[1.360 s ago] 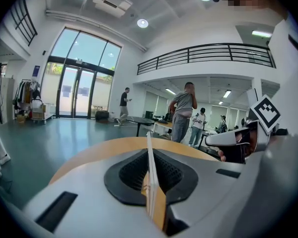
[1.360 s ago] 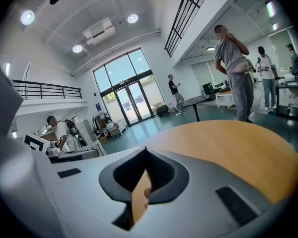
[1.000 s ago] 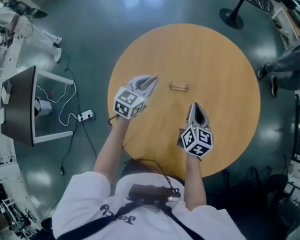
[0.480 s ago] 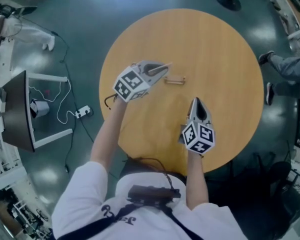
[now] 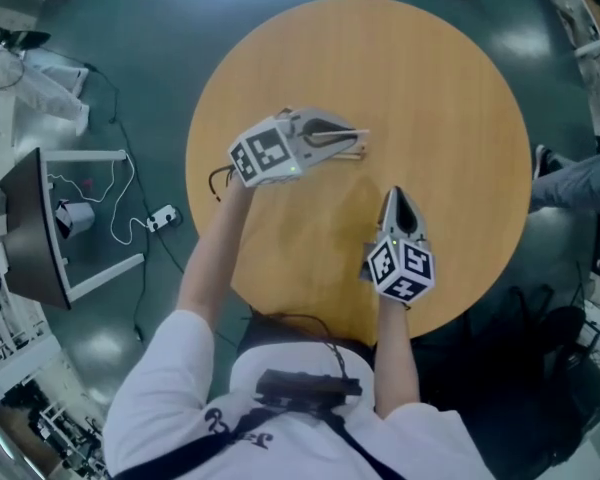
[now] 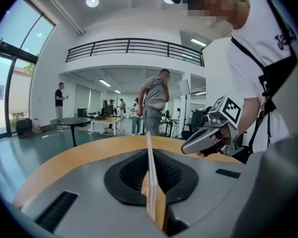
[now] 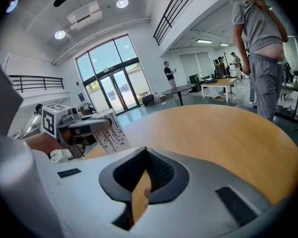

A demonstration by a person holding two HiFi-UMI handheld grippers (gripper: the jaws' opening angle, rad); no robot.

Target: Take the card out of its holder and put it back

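- Round wooden table filled the centre of the head view; bare top apart from one small item.
- Left gripper, upper centre of the frame, pointed right, tip directly over the card holder, a short wooden strip lying on the table.
- Left jaws were nearly together and clamped on the card; in the left gripper view it showed edge-on as a thin white sliver rising from between the pads.
- From the right gripper view, at left centre, the card stood upright under the left gripper's tip: white face, rows of small black marks, too small to read.
- The card's lower edge was hidden behind the right gripper's body, so could not tell whether it was seated in the holder or lifted clear.
- Right gripper, lower centre, pointed up-frame, well apart from the holder; jaws together, nothing between them.
- Marker cube on the left gripper carried black-and-white square codes, no letters; the right one likewise.
- White shirt bore black lettering, seen upside down at bottom left; only partly legible, not read.
- Bystander in grey shirt stood beyond the table at upper right of the right gripper view.
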